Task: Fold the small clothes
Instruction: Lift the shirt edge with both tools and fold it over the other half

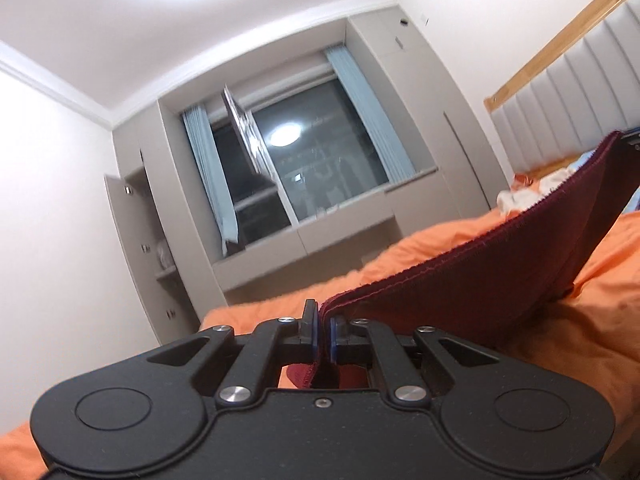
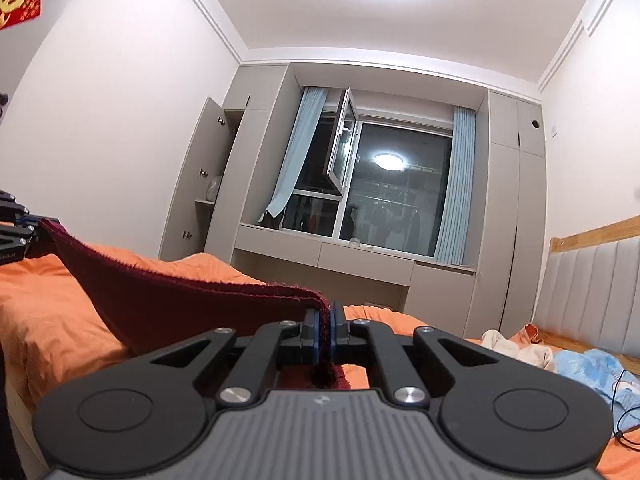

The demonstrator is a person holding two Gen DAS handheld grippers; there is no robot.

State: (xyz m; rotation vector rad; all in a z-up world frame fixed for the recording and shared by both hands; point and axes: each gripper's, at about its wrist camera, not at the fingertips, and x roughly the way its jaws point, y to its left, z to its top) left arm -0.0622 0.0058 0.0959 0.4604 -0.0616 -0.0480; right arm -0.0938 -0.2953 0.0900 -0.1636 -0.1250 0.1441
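A dark red garment [image 1: 492, 276] hangs stretched between my two grippers above the orange bed cover [image 1: 580, 320]. My left gripper [image 1: 324, 330] is shut on one corner of its hemmed edge. My right gripper [image 2: 325, 332] is shut on the other corner; the dark red garment [image 2: 180, 300] sags away to the left towards the left gripper [image 2: 24, 236]. The right gripper also shows at the far right of the left wrist view [image 1: 632, 140]. The garment's lower part is hidden behind the gripper bodies.
Other clothes, cream [image 2: 516, 348] and light blue [image 2: 592, 368], lie on the bed by the padded headboard [image 2: 592, 292]. A black cable [image 2: 624, 412] runs at the right. Grey cabinets [image 2: 264, 184] and a window with an open sash [image 2: 340, 144] stand at the far wall.
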